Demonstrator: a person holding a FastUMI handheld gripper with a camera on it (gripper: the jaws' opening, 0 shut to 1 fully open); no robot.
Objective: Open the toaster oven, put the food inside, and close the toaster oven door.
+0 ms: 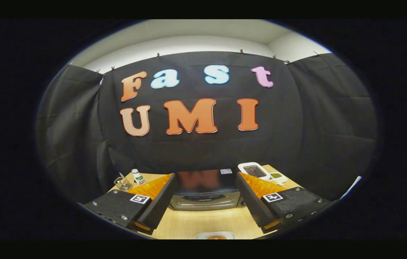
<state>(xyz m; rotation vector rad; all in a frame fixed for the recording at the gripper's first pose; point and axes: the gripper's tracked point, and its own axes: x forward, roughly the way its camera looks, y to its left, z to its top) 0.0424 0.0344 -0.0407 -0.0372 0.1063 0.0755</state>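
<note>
My tool (203,201) hangs spread over a pale wood-grain worktop (203,223), facing a toaster oven (205,190) with a glossy black top and silvery front. Far left stands a white-capped bottle (138,176) with a green label; nearest me, a white plate (215,235) carries something orange.

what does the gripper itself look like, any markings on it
The gripper has two broad, wedge-shaped fingers with ribbed inner faces. Each sits on a dark, blocky mount with small round screws, and each mount carries a square black-and-white tag on top. No cables are visible.

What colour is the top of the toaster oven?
Glossy black top on the toaster oven, seen in the gripper view, beyond the open gripper.
</note>
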